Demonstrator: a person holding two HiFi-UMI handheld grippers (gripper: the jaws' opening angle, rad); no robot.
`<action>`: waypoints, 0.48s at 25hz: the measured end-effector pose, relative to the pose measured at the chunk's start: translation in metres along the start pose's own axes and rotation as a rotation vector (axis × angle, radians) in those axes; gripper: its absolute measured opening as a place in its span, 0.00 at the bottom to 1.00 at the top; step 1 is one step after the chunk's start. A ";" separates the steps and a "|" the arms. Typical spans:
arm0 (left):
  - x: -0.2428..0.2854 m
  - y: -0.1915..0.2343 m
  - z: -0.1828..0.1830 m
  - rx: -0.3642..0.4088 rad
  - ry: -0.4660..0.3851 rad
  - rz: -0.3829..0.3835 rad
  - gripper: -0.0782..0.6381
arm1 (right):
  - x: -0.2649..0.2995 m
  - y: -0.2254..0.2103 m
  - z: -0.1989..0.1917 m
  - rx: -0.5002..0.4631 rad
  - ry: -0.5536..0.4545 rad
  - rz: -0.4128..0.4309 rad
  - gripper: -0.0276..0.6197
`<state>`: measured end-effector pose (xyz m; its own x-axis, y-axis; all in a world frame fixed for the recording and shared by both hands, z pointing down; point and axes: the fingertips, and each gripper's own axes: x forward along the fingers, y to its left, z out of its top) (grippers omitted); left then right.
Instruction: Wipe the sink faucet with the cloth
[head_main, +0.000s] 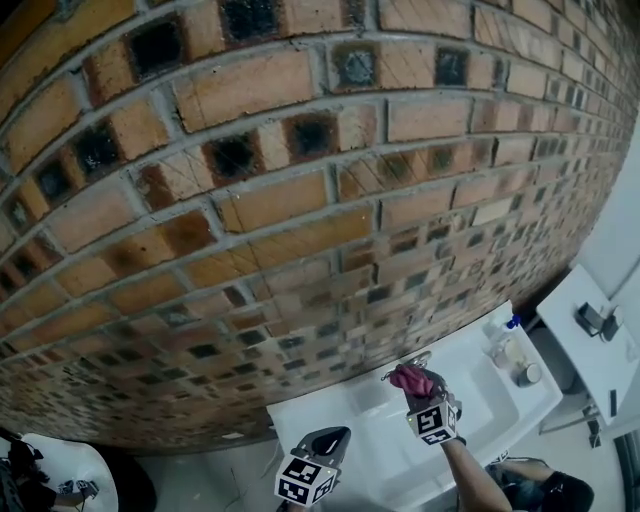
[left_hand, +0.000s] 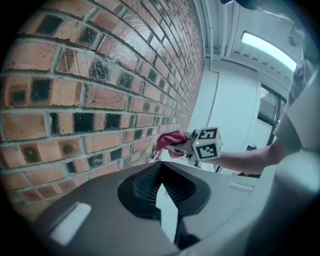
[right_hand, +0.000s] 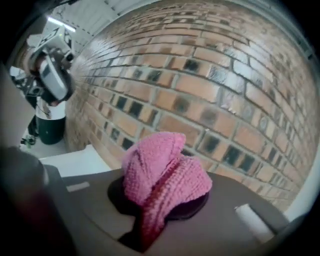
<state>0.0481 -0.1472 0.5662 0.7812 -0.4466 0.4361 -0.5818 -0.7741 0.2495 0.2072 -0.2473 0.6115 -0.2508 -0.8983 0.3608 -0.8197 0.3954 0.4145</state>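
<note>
A white sink (head_main: 378, 452) is fixed to a brick wall, with a chrome faucet (head_main: 399, 368) at its back edge. My right gripper (head_main: 418, 392) is shut on a bunched pink cloth (head_main: 412, 379) and holds it right against the faucet. In the right gripper view the cloth (right_hand: 162, 177) bulges out between the jaws and hides the faucet. My left gripper (head_main: 335, 436) hangs lower left over the sink's front, jaws together and holding nothing. From the left gripper view (left_hand: 159, 167) I see the cloth (left_hand: 167, 141) and the right gripper (left_hand: 181, 145) ahead by the wall.
The brick wall (head_main: 250, 200) fills most of the head view, close behind the faucet. A soap bottle (head_main: 503, 349) and a small jar (head_main: 527, 374) stand on the sink's right end. A white counter (head_main: 590, 345) with small items lies further right.
</note>
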 end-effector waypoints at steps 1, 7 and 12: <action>0.001 0.000 0.001 0.006 0.002 -0.001 0.13 | 0.004 -0.017 0.004 -0.014 0.004 -0.046 0.13; -0.009 -0.001 -0.003 -0.006 0.005 0.013 0.13 | 0.032 -0.080 -0.036 -0.073 0.112 -0.225 0.12; -0.023 0.014 -0.004 -0.026 -0.002 0.069 0.13 | 0.052 -0.096 -0.149 0.273 0.342 -0.139 0.13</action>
<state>0.0207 -0.1463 0.5628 0.7396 -0.4993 0.4513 -0.6400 -0.7294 0.2418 0.3491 -0.3030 0.7148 0.0181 -0.8060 0.5916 -0.9507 0.1694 0.2599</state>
